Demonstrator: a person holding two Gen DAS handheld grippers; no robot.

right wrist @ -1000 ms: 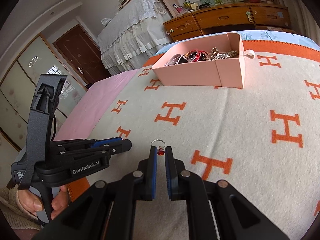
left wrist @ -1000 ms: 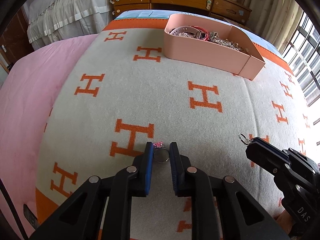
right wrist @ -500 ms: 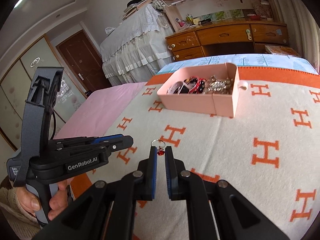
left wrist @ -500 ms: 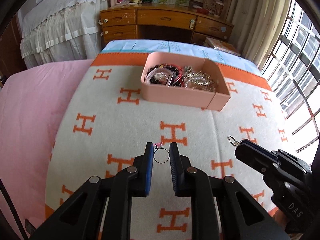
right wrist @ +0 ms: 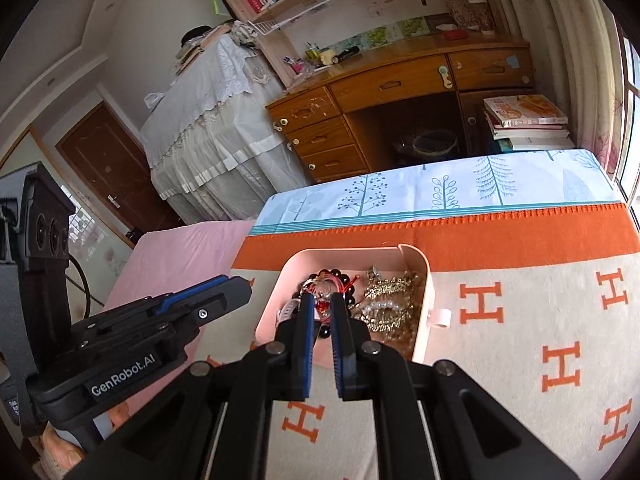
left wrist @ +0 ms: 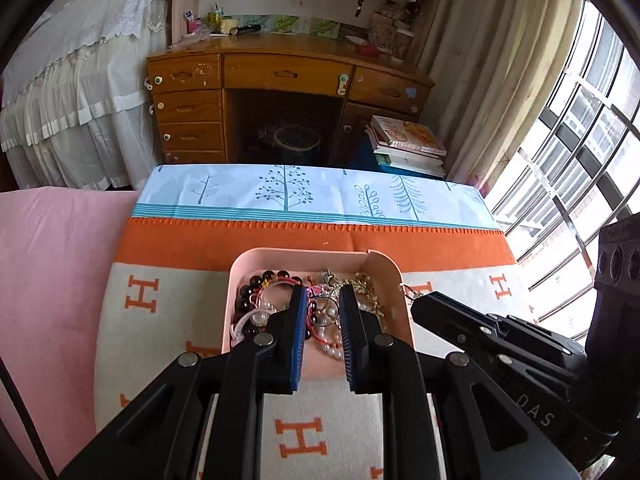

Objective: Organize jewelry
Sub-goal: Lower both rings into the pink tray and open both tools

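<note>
Bed blanket [left wrist: 168, 320]: L claw [left wrist: 323, 300] w/ ring [left wrist: 322, 312], R claw [right wrist: 319, 304] w/ charm [right wrist: 320, 305], over tray [left wrist: 404, 308].

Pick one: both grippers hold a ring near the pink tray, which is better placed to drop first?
Left, probably. The left gripper holds its ring squarely over the pink tray's jewelry pile. The right gripper's red-stone ring also looks over the tray, but its tip shows at the right rim in the left view.

The left gripper [left wrist: 323, 304] is black plastic with blue pads on its fingers [left wrist: 298, 332] and round silver screws. The right gripper [right wrist: 320, 312] looks the same. At lower left, white letters say "GenRobot.AI"; at lower right, "DAS". Bare skin shows at bottom left.
</note>
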